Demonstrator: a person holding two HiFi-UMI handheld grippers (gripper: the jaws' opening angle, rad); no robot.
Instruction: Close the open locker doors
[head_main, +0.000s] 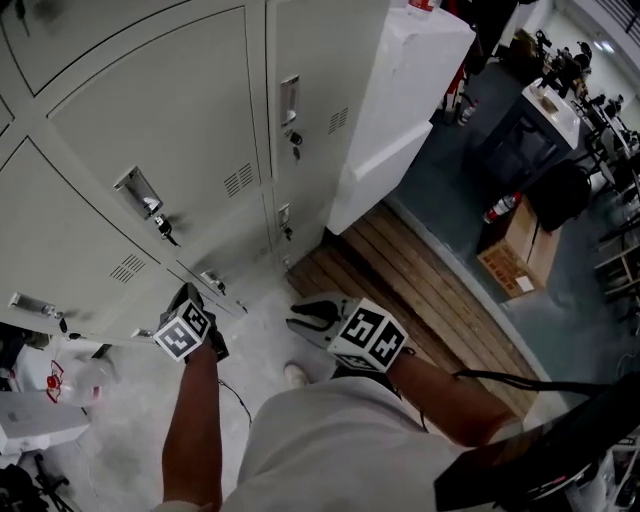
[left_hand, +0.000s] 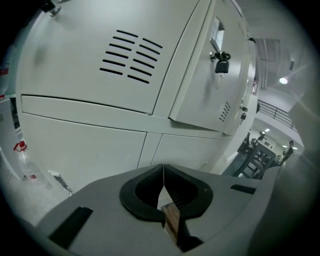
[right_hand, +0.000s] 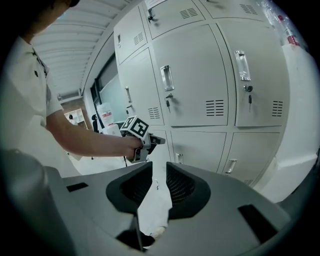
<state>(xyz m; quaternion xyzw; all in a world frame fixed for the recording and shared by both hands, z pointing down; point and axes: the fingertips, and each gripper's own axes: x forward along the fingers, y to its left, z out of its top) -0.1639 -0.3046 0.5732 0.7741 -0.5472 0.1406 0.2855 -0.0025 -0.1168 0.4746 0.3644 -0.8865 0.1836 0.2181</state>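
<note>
A bank of pale grey lockers (head_main: 160, 130) fills the upper left of the head view, each door with a handle, a lock and vent slots. In the left gripper view, the door with hanging keys (left_hand: 205, 70) looks to stand slightly proud of its frame. The doors in the right gripper view (right_hand: 195, 75) look flush. My left gripper (head_main: 190, 296) is low beside the bottom row of lockers, its jaws shut with nothing between them (left_hand: 163, 170); it also shows in the right gripper view (right_hand: 152, 141). My right gripper (head_main: 302, 318) hovers over the floor farther right, open and empty (right_hand: 159, 167).
A tall white cabinet (head_main: 400, 90) stands against the lockers' right end. Wooden planking (head_main: 420, 290) runs along the floor behind it. A cardboard box (head_main: 520, 245) and a fire extinguisher (head_main: 500, 208) sit farther right. White items (head_main: 40, 410) lie at the lower left.
</note>
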